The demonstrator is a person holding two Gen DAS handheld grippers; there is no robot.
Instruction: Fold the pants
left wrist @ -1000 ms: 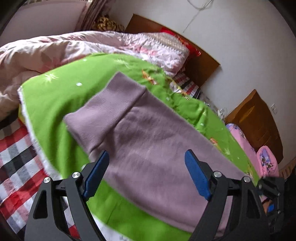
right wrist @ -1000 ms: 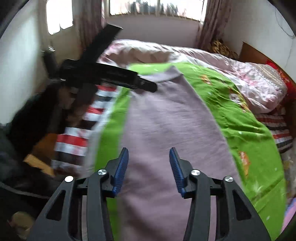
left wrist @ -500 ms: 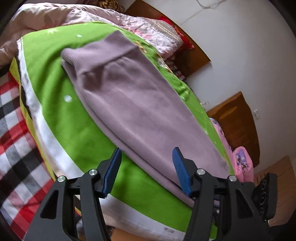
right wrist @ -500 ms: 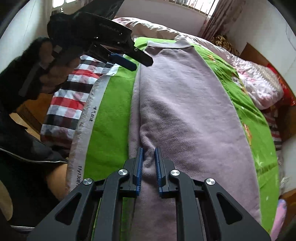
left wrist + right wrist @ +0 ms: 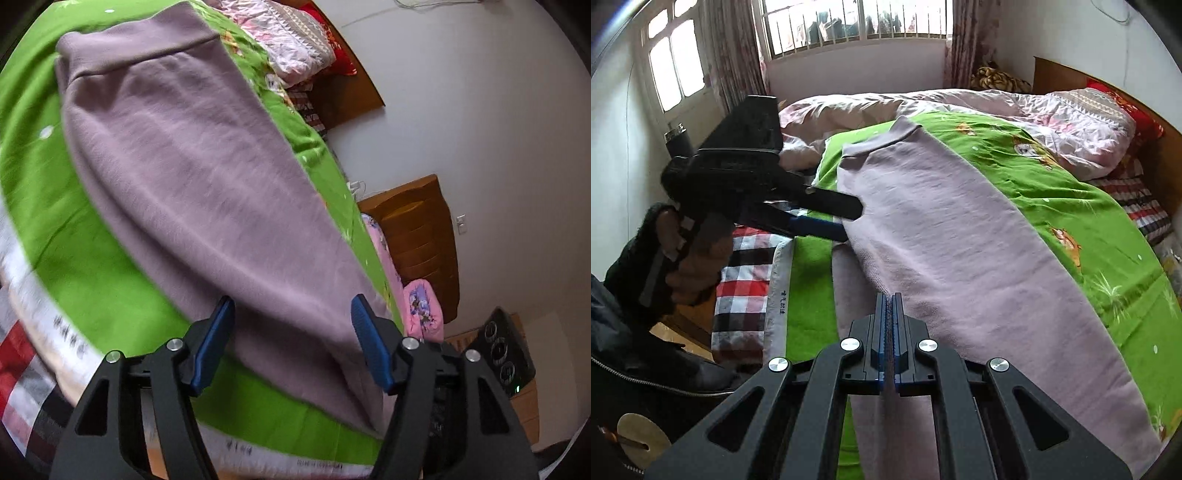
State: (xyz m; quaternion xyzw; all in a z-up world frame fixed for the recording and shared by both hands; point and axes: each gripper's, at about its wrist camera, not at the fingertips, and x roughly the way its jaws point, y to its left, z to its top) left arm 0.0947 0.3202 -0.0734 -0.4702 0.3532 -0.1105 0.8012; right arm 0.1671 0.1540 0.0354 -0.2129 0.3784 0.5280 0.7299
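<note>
Mauve pants [image 5: 192, 177] lie lengthwise on a green blanket [image 5: 33, 177], waistband at the far end. In the right wrist view the pants [image 5: 960, 236] run from near to far. My right gripper [image 5: 890, 306] is shut on the near left edge of the pants and lifts the top layer off the lower layer. My left gripper [image 5: 291, 325] is open, its blue fingers astride the pants' left edge. It also shows in the right wrist view [image 5: 846, 221], at the edge farther up.
The green blanket [image 5: 1071, 206] covers a bed with a pink quilt [image 5: 997, 107] at the far end and a red plaid sheet [image 5: 746, 266] on the left side. Wooden headboard [image 5: 354, 74], nightstand [image 5: 417, 236] and windows [image 5: 849, 22] surround it.
My right gripper has closed on the pants' edge and raised it. My left gripper has dropped low and moved in at the pants' left edge, still open.
</note>
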